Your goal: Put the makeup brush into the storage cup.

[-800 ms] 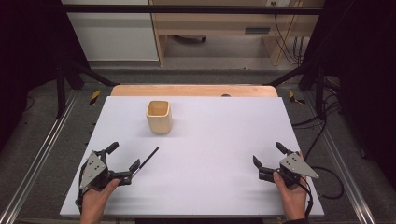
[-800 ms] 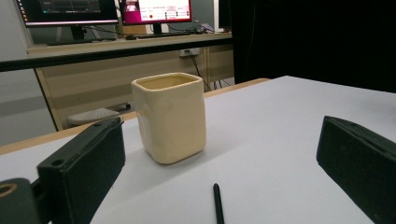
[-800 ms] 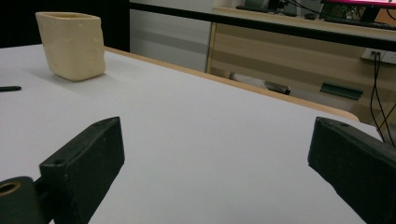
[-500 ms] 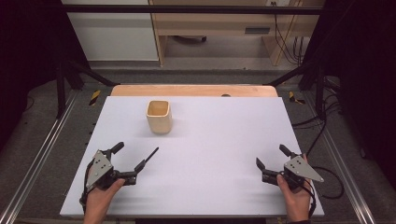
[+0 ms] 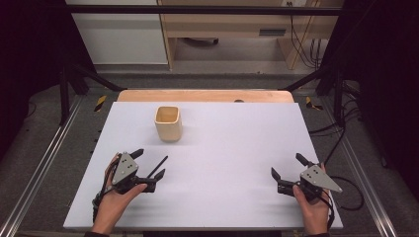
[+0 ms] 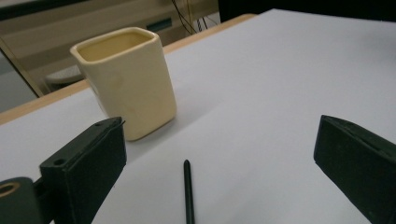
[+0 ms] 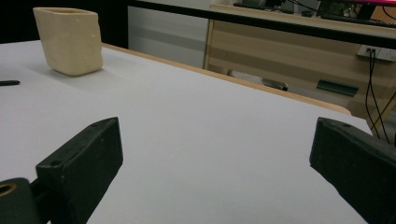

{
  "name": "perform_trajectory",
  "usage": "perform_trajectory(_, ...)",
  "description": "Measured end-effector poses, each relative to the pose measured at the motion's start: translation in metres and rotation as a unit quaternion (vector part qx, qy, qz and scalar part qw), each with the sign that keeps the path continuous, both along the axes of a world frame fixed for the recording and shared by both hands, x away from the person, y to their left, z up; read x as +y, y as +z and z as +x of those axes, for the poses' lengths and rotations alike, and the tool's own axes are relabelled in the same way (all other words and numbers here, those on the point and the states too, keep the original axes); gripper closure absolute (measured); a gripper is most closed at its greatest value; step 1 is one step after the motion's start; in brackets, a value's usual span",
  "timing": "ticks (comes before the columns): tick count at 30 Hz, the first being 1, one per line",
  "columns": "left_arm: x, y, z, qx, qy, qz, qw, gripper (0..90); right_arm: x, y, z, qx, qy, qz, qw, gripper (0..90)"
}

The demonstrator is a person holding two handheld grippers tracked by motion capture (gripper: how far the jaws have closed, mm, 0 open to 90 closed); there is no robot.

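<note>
A thin black pen (image 5: pixel 158 166) lies on the white table (image 5: pixel 222 148), pointing toward a cream square cup (image 5: pixel 168 123) that stands upright farther back. My left gripper (image 5: pixel 150 163) is open and low over the table, its jaws on either side of the pen's near end without touching it. In the left gripper view the pen (image 6: pixel 187 193) lies between the wide-apart jaws, with the cup (image 6: pixel 126 81) just beyond. My right gripper (image 5: pixel 287 166) is open at the front right with nothing between its jaws. The right gripper view shows the cup (image 7: pixel 70 39) far left and the pen tip (image 7: pixel 9 82).
A wooden strip (image 5: pixel 205 95) borders the table's far edge. Metal rails (image 5: pixel 44 163) run along both sides, and cables (image 5: pixel 346 177) trail at the right. A wooden bench (image 7: pixel 299 46) stands beyond the table.
My left gripper has moved right and forward so that its jaws now flank the pen. The right gripper has drifted slightly right. Pen and cup have not moved.
</note>
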State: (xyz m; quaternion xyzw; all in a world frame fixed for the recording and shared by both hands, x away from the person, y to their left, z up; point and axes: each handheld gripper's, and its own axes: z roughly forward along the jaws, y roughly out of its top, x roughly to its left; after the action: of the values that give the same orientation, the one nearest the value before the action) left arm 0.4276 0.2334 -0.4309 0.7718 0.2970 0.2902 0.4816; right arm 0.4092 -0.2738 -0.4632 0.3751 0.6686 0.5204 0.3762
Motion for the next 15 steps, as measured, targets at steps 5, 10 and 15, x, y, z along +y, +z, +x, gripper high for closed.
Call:
perform_trajectory(5,-0.004,0.006,0.000,0.003,-0.003,0.025,0.9997,2.2,0.001,0.000,0.000,0.001,0.000,-0.004,1.0000,2.9)
perform_trajectory(10,-0.005,0.010,0.006,0.032,-0.004,0.048,0.9983,2.3,0.002,0.000,0.000,0.001,0.002,-0.007,1.0000,2.9)
perform_trajectory(15,-0.009,0.008,0.013,0.054,-0.010,0.073,0.9958,2.2,0.001,-0.001,0.000,0.002,0.000,-0.006,1.0000,2.8)
